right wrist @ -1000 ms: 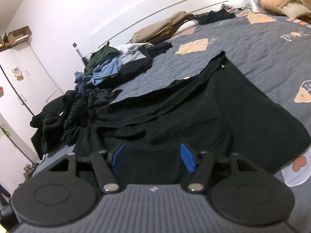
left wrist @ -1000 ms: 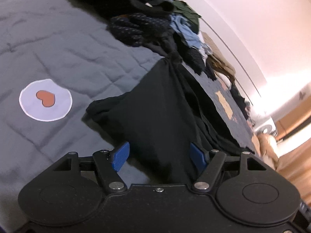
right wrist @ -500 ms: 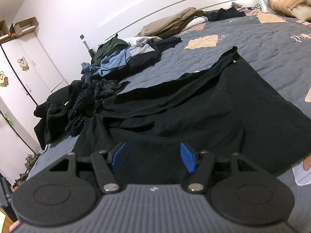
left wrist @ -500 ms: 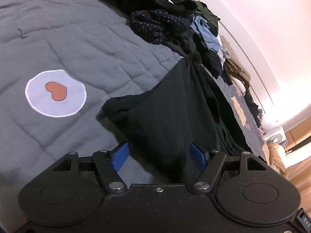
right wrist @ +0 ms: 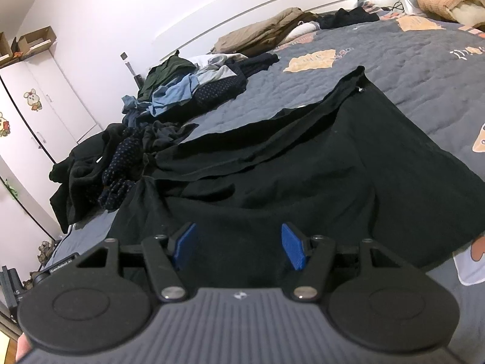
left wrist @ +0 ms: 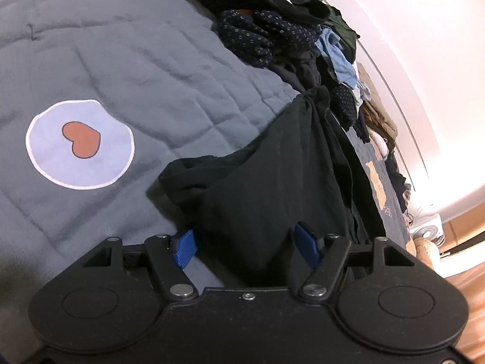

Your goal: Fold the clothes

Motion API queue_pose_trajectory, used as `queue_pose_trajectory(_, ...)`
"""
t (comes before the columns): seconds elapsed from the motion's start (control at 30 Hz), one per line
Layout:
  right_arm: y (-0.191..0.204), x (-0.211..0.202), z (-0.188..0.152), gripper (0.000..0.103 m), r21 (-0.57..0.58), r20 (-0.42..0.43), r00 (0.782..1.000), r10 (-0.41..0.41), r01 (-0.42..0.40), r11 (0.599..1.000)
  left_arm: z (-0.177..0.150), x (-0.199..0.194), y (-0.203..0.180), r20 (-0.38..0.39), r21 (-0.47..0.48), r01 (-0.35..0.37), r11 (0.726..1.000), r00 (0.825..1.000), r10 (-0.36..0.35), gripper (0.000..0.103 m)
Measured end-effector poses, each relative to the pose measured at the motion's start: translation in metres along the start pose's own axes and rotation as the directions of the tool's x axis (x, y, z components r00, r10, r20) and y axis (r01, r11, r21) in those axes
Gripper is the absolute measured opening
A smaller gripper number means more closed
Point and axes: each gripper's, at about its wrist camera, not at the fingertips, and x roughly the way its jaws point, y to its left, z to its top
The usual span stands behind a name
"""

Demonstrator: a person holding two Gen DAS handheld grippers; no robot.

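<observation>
A large black garment (right wrist: 318, 163) lies spread on the grey quilt (right wrist: 424, 69). In the left wrist view its near corner (left wrist: 266, 182) is bunched and raised, reaching in between the pads. My left gripper (left wrist: 247, 244) is open, its blue pads on either side of that black cloth. My right gripper (right wrist: 239, 245) is open and empty, low over the near edge of the same garment.
A heap of unfolded clothes (right wrist: 169, 97) in blue, green, dotted navy and black runs along the far side of the bed, also in the left wrist view (left wrist: 272, 36). A tan garment (right wrist: 266, 35) lies by the headboard. A white round heart patch (left wrist: 80, 144) is on the quilt.
Both grippers stayed open. The left gripper moved in closer to the black cloth's bunched corner. The right view shifted slightly, the garment drawing nearer.
</observation>
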Motion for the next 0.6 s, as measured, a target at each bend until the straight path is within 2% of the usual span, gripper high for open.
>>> queue_pose_trajectory(0.07,-0.001,0.0,0.0,0.062,0.003,0.0,1.0,-0.003,0.003,1.0,0.0,0.001,-0.004,0.003,0.03,-0.01,0.999,1.0,0.01,0.066)
queue_pose_trajectory(0.6,-0.008,-0.001,-0.001,0.062,0.007,-0.01,1.0,-0.01,0.01,1.0,0.004,0.011,-0.007,0.002,0.06,-0.028,0.998,1.0,0.028,0.064)
